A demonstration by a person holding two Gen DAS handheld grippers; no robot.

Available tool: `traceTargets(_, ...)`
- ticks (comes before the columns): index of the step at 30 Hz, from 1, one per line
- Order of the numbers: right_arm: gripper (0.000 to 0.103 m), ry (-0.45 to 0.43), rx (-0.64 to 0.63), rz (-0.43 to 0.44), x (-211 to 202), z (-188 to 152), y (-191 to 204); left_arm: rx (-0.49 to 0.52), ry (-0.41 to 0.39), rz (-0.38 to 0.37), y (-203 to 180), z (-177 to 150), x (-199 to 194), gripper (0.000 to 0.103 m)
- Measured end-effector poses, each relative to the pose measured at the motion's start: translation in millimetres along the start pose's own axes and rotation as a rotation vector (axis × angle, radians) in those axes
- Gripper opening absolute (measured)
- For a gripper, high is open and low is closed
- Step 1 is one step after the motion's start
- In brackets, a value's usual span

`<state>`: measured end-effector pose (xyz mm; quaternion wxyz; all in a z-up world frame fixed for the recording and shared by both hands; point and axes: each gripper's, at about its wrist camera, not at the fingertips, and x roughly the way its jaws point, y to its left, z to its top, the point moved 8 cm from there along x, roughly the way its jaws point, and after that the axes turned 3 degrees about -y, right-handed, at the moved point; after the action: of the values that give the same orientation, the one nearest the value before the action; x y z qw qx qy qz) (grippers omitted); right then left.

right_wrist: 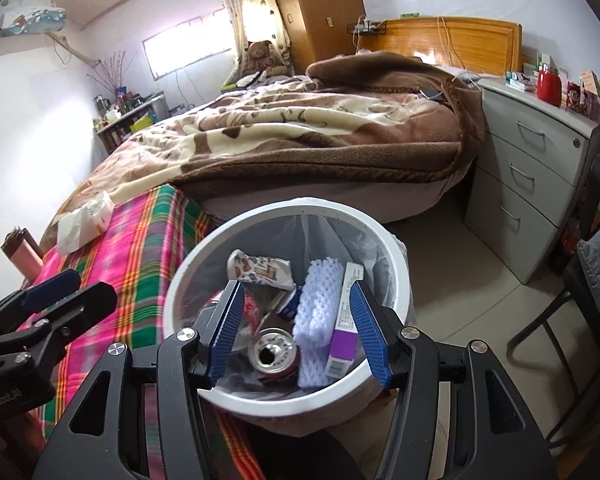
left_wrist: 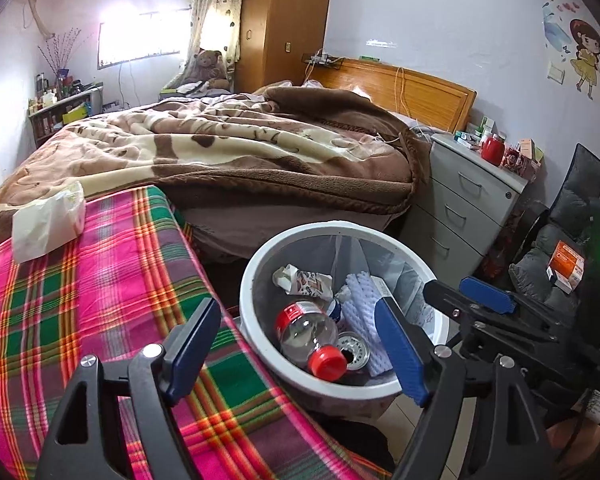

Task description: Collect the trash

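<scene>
A round white bin (right_wrist: 396, 264) with a clear liner holds a dented can (right_wrist: 272, 350), plastic bottle (left_wrist: 306, 330), foam netting (right_wrist: 316, 312) and purple carton (right_wrist: 344, 332). Both the left gripper (left_wrist: 296, 344) and right gripper (right_wrist: 296, 328) gape wide and empty, near the bin. A crumpled white bag (left_wrist: 48, 220) lies far left on the plaid cloth (left_wrist: 100, 300).

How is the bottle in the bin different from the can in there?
The plastic bottle is clear with a red label, while the can is shiny silver metal on top. The plastic bottle is closed by a red cap, but the can has an open hole in its lid. The plastic bottle looks longer than the can. Both are drink containers lying in the white trash bin.
</scene>
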<state>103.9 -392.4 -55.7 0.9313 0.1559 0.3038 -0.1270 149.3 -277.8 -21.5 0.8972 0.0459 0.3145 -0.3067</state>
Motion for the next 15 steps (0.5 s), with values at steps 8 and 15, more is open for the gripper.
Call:
traceTargets(8, 0.058, -0.071, -0.030, 0.021, -23.8, -7.8, 19.2, -0.003, -0.038, 0.056, 11.7, -14.4, -24.5, 0.082)
traceTargets(15, 0.064, -0.118, -0.049, 0.039, -35.7, -14.0, 31.5, -0.022, -0.054, 0.129, 29.3, -31.3, -43.1, 0.082)
